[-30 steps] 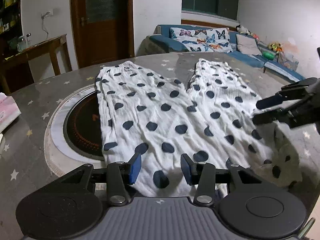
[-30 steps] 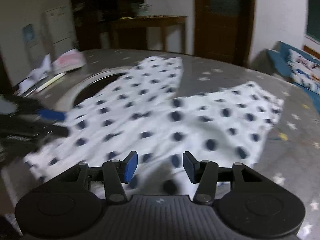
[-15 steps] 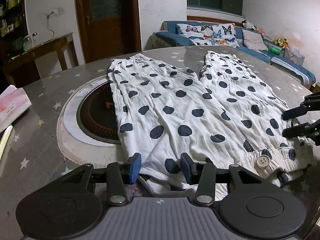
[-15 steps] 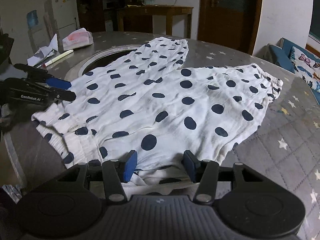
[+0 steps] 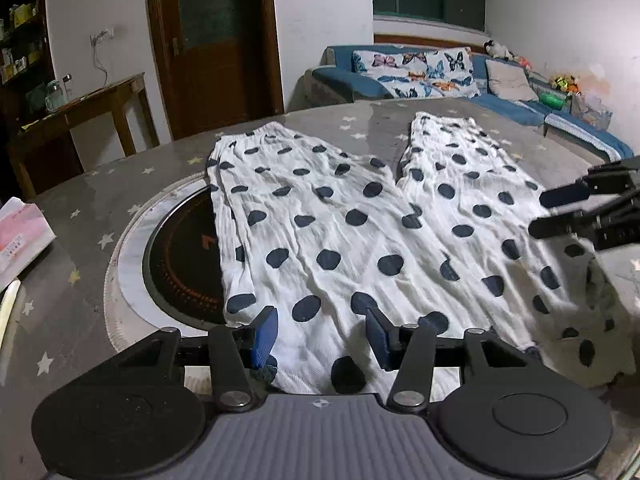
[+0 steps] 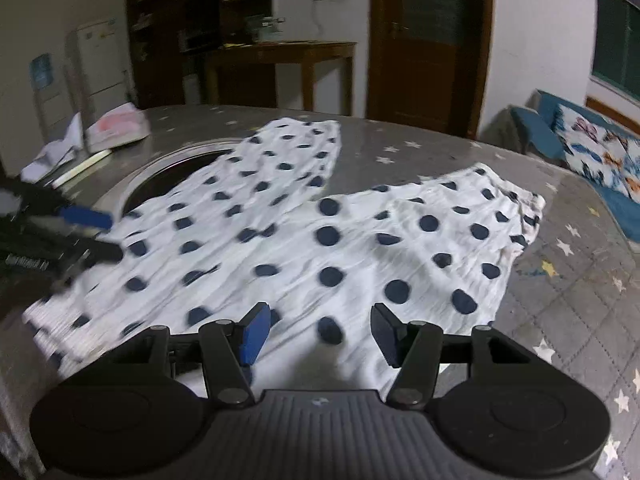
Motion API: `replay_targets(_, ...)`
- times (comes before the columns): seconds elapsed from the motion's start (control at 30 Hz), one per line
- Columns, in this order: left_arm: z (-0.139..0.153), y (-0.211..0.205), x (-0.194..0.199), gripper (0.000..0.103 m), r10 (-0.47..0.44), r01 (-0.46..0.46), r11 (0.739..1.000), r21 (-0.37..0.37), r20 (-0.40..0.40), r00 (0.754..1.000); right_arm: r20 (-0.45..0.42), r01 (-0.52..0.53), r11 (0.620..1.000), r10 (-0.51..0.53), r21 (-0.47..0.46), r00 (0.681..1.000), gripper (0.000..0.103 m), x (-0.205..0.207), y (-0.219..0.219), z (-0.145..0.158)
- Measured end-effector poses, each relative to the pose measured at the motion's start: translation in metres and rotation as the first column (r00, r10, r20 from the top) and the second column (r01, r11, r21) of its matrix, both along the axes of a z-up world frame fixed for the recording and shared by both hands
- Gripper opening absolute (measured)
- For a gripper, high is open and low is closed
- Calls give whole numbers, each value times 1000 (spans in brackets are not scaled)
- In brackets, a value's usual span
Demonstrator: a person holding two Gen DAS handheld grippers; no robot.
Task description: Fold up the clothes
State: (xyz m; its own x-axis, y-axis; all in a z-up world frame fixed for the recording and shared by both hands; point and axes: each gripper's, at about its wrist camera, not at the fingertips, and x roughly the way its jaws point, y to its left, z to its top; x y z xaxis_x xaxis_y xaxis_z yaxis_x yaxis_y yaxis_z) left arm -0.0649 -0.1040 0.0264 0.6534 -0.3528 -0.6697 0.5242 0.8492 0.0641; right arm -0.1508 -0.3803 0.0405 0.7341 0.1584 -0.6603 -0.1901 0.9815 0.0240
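Observation:
White trousers with dark blue dots (image 5: 360,236) lie flat on the grey star-patterned table (image 5: 80,280), legs pointing away, waistband near me. My left gripper (image 5: 322,336) is open, its jaws over the left end of the waistband. My right gripper (image 6: 318,334) is open over the right end of the waistband; the trousers also show in the right wrist view (image 6: 304,240). The right gripper shows at the right in the left wrist view (image 5: 560,212), and the left gripper at the left in the right wrist view (image 6: 92,232). The waistband's right corner is bunched (image 5: 588,336).
A round black cooktop (image 5: 180,264) is set in the table, partly under the left trouser leg. A pink tissue pack (image 5: 20,236) lies at the left table edge. A blue sofa (image 5: 440,76), a wooden side table (image 5: 80,116) and a door (image 5: 216,40) stand beyond the table.
Both grippers have moved forward over the waistband, which was in front of the fingertips half a second ago. The right end of the waistband has bunched up. Both stay open.

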Motion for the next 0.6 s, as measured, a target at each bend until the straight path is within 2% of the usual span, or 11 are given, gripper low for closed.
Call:
replay_targets(0.27, -9, 3, 6, 55, 13, -13, 1000, 12, -22, 1000, -41, 100, 995, -101, -16, 994, 57, 3, -27, -20)
replay_targets(0.6, -7, 7, 7, 59, 21, -21, 1000, 9, -16, 1000, -16, 91, 995, -91, -31, 996, 60, -8, -31, -15)
